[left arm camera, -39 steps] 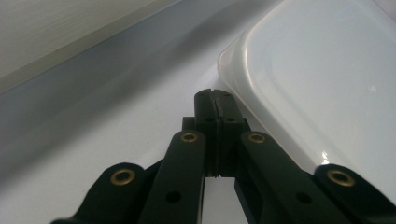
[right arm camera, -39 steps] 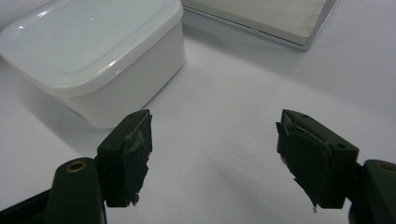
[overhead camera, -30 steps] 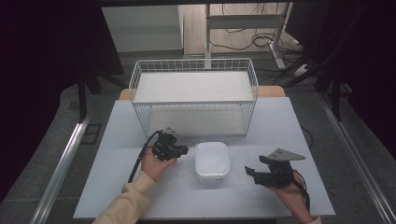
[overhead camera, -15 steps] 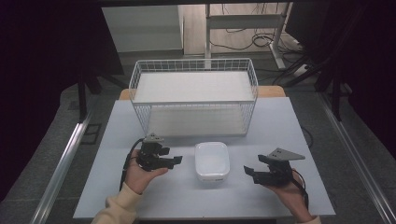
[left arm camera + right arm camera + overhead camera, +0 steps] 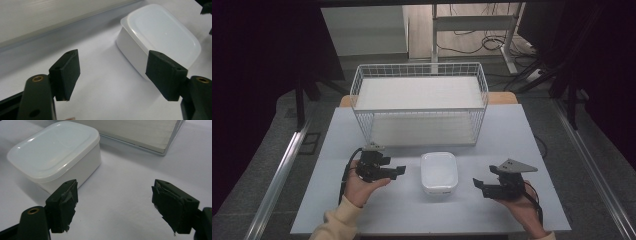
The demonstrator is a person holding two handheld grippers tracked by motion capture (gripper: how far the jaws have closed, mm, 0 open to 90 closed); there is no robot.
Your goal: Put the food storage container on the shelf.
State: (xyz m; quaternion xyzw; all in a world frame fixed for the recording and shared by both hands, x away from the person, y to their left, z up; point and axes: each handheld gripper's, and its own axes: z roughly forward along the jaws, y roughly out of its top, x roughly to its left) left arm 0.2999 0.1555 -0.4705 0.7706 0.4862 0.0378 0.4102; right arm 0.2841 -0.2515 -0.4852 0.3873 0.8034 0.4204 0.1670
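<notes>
A white lidded plastic container (image 5: 439, 173) sits on the white table (image 5: 512, 135) between both hands. My left gripper (image 5: 399, 171) lies just to its left, apart from it and pointing at it. Its jaws have just been opening and hold nothing. The left gripper view has the container (image 5: 162, 30) ahead and to the right of my open left gripper (image 5: 113, 53). My right gripper (image 5: 477, 184) rests to the container's right. Its jaws have also just been opening a little wider, with nothing between them. From my right gripper (image 5: 115, 183) the container (image 5: 55, 150) stands ahead on the left.
A white wire basket (image 5: 419, 70) with a pale board in its bottom stands at the back of the table, behind the container. Its lower edge (image 5: 140, 132) runs across the top of the right gripper view. Dark floor, metal rails and cables surround the table.
My left gripper drew back leftward from the container's side and its jaws spread wide. The right hand stayed put. The container has not moved.
</notes>
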